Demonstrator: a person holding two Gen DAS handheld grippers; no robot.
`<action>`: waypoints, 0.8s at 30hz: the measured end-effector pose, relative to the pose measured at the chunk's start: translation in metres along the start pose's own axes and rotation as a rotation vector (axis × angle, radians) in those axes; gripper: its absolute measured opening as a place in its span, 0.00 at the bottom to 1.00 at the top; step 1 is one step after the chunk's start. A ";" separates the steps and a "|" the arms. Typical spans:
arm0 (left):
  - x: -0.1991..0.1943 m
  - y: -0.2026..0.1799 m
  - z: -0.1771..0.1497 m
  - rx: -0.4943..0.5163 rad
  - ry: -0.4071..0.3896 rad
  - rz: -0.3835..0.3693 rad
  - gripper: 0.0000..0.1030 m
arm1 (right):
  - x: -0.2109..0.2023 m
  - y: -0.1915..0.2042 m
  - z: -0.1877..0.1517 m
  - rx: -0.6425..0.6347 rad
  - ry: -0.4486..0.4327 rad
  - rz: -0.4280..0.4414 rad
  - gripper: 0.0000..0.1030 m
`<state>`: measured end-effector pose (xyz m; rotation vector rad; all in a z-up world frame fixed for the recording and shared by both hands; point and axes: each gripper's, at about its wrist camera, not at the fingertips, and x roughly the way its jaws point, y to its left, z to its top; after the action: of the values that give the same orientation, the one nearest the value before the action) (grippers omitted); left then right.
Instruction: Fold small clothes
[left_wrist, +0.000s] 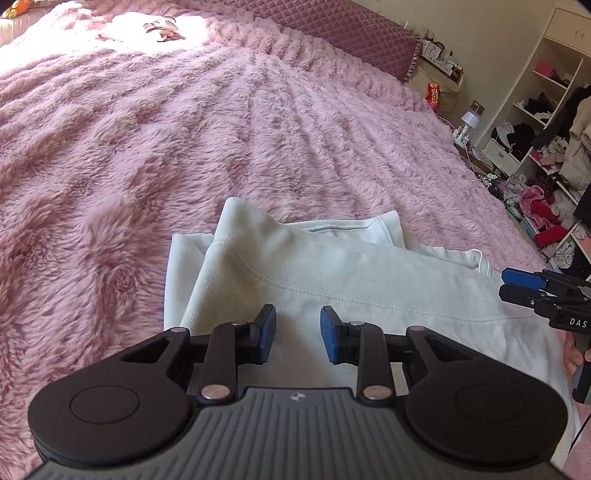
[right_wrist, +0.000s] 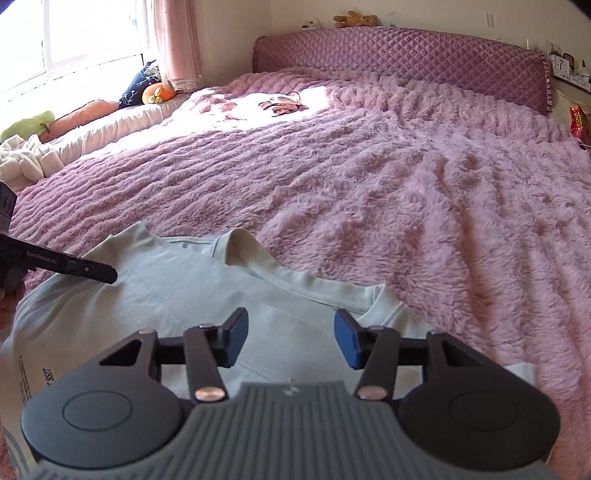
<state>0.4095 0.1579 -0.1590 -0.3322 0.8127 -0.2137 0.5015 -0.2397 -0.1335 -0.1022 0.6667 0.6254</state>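
A pale shirt (right_wrist: 207, 295) is found lying partly folded on the near edge of a pink furry blanket (right_wrist: 406, 192) covering the bed, its collar turned toward the headboard (right_wrist: 406, 51). The left gripper (left_wrist: 297, 334) and right gripper (right_wrist: 290, 338) are held just above it, jaws spread, nothing pinched. A small item (right_wrist: 282, 101) is noted in the sunlit patch far up the blanket.

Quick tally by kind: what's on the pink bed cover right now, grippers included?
Hand-held grippers: 2, left hand-held gripper and right hand-held gripper, both open above the cloth.
Pale garments: 1, sweatshirt lying on the fluffy pink blanket.
Small items in the sunlit patch: 1, unclear bundle.
Total: 4
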 end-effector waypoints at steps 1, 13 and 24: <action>0.001 0.000 0.000 -0.001 0.001 -0.002 0.33 | 0.006 0.003 0.002 -0.018 0.001 0.004 0.51; 0.004 0.004 0.001 -0.005 0.011 -0.019 0.33 | 0.039 0.013 0.002 -0.085 0.080 0.024 0.00; 0.004 0.007 0.001 -0.004 -0.024 0.101 0.16 | 0.044 0.016 0.013 -0.073 0.029 -0.068 0.00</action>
<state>0.4134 0.1632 -0.1631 -0.2960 0.8038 -0.1134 0.5261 -0.2008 -0.1483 -0.2011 0.6654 0.5835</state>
